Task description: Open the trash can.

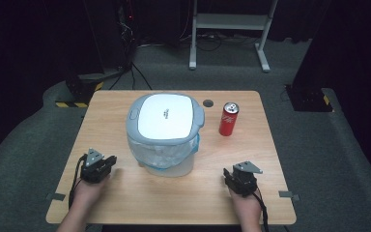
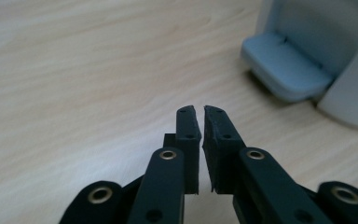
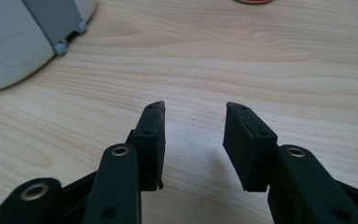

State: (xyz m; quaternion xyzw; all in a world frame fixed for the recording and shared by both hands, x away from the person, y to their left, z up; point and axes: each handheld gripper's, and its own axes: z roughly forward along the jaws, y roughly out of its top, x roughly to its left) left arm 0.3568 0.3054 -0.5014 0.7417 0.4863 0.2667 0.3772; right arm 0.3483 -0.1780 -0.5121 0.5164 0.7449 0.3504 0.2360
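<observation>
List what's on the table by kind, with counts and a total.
Bin with lid and liner: 1
Red can: 1
Claws: 2, left claw nearly shut and right claw open, both empty
Total: 4

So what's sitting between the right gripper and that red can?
Nothing: in the high view, only bare table lies between the right gripper and the can. The bin stands off to the left.
</observation>
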